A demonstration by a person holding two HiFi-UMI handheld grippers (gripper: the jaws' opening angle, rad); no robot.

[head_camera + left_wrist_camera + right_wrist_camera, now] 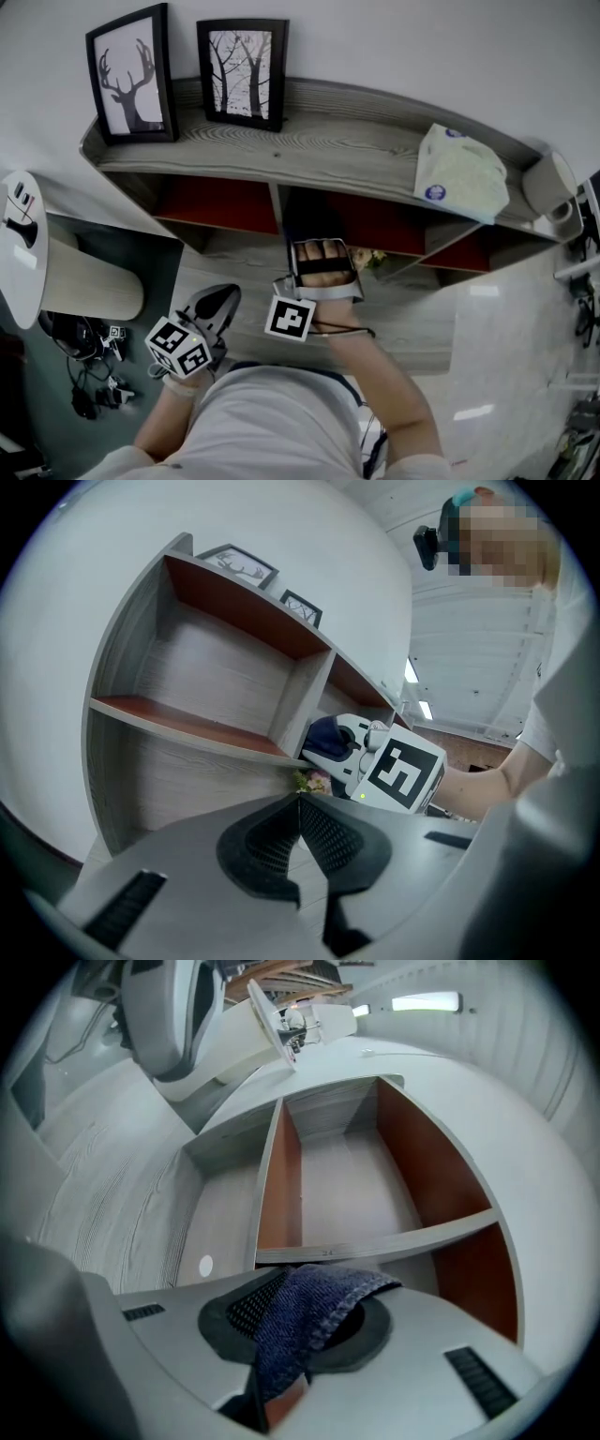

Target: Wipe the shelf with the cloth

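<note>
A dark blue cloth hangs from my right gripper, which is shut on it at the mouth of the grey wooden shelf unit, by the upright divider of the upper row. In the right gripper view the cloth drapes over the pads, with a shelf board just beyond. My left gripper hangs lower left, away from the shelf, its pads shut with nothing between them. The left gripper view shows the right gripper with the cloth at the board's edge.
Two framed pictures stand on the shelf top at the left. A wipes pack and a paper roll lie at its right end. A small bunch of flowers sits by the right gripper. A round white table is at the left.
</note>
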